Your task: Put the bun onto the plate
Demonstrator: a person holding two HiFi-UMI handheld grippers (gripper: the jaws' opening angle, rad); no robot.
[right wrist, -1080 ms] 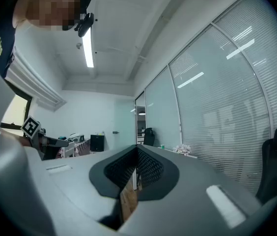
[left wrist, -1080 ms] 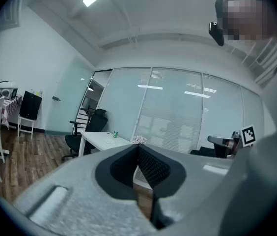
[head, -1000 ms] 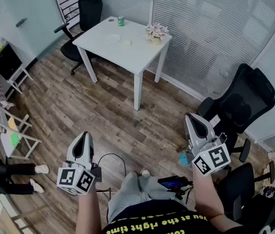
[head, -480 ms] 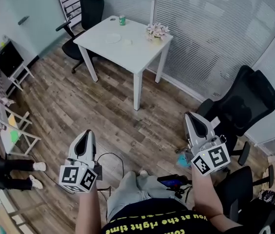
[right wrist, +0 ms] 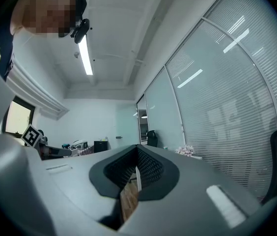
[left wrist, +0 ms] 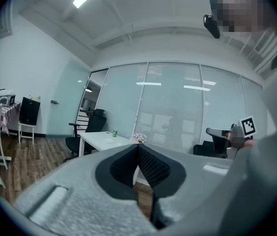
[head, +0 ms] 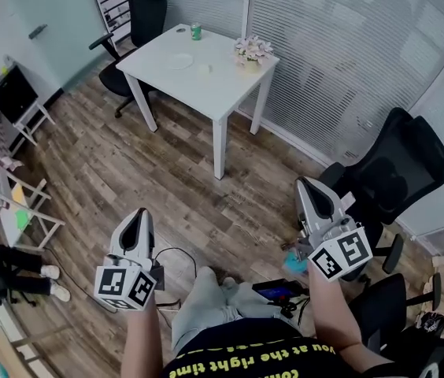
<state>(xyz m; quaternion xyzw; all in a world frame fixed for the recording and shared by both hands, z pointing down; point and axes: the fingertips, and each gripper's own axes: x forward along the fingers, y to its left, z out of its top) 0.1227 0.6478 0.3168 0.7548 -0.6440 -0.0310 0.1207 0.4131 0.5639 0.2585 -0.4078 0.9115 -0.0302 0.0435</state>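
Note:
Across the room stands the white table (head: pixel 206 85), and on it lie a pale round plate (head: pixel 180 61) and, just right of it, a small pale bun (head: pixel 204 69). Both are far from my grippers. My left gripper (head: pixel 138 214) is held low at the left, over the wooden floor, jaws shut with nothing between them. At the right my right gripper (head: pixel 304 184) is likewise shut and empty. In the left gripper view the shut left gripper (left wrist: pixel 138 148) points toward the table (left wrist: pixel 99 140). The right gripper view shows the right gripper (right wrist: pixel 137 150) shut, aimed along the window wall.
A green can (head: pixel 196 31) and a flower pot (head: pixel 253 51) also stand on the table. Black office chairs sit behind the table (head: pixel 139 14) and beside me at the right (head: pixel 391 164). Small stands (head: pixel 17 105) and a seated person's legs (head: pixel 9 278) line the left wall.
Both grippers have drifted a little forward with the person and stayed shut. The legs at the left edge have shifted slightly.

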